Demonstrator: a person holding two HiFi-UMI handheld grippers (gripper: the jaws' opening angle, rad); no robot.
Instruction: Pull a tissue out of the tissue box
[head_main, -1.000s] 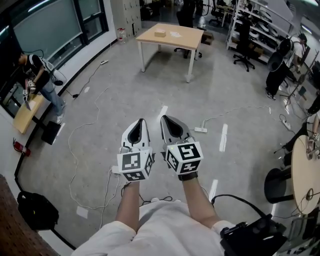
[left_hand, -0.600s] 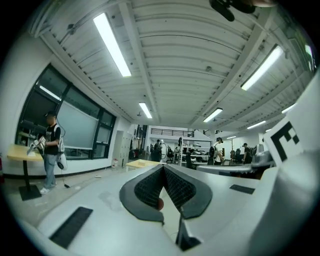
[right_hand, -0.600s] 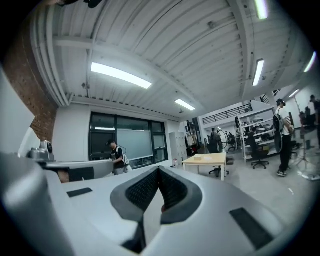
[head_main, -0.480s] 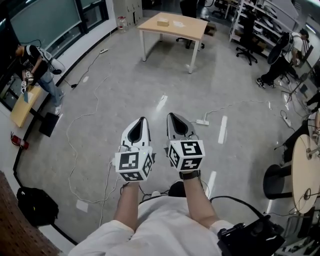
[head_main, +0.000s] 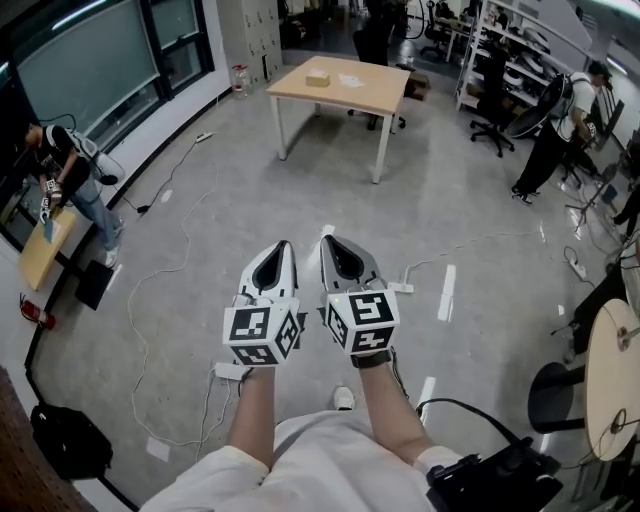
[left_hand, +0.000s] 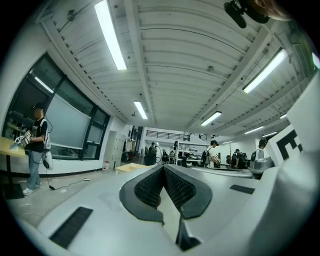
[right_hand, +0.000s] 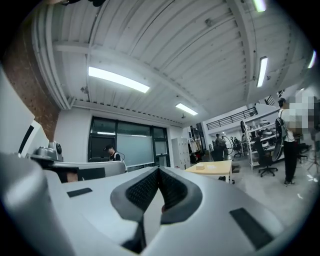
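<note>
Grippers: two, the left gripper (head_main: 283, 246) and the right gripper (head_main: 328, 240), held level and side by side above the floor (head_main: 200, 230).
Jaws: both pairs are pressed together, with nothing between them.
Marker cubes (head_main: 262, 335): two, one on each gripper, printed with black-and-white square patterns.
Wooden table (head_main: 375, 98): one, far ahead.
Tissue box (head_main: 318, 78): one small box on that table, probably the tissue box, well apart from both grippers. Its print is too small to read.
People: at least two, one person (head_main: 70, 170) by the left window (head_main: 90, 60), another person (head_main: 560, 110) near the right shelves (head_main: 520, 45).
</note>
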